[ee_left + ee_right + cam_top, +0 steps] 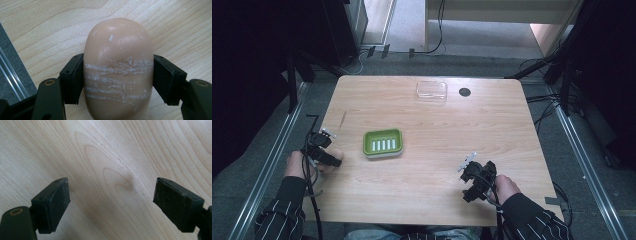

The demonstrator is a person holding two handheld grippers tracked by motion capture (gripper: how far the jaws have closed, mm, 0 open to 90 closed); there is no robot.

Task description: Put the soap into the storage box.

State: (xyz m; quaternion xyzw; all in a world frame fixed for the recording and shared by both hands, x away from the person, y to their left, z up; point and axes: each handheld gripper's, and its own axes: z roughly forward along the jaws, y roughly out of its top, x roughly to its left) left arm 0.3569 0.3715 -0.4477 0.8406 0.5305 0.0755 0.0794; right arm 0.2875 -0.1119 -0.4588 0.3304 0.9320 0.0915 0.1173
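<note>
High view: left gripper (328, 159) low over the wooden surface (437, 120), just left of the green soap dish (383, 143); right gripper (472, 172) well to the right of that dish, nearer the person; clear lid (431, 91) far beyond the dish.

Left gripper view: pads pressed on both sides of a tan soap bar (118, 67), bar lying on the surface.

Right gripper view: jaws spread wide over bare wood, holding nothing.

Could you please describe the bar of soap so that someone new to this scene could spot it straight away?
On the wooden table, look near its left edge, left of the green soap dish. There the left gripper is shut on the soap: a rounded, peach-coloured bar, scored with whitish scratch lines.
</note>
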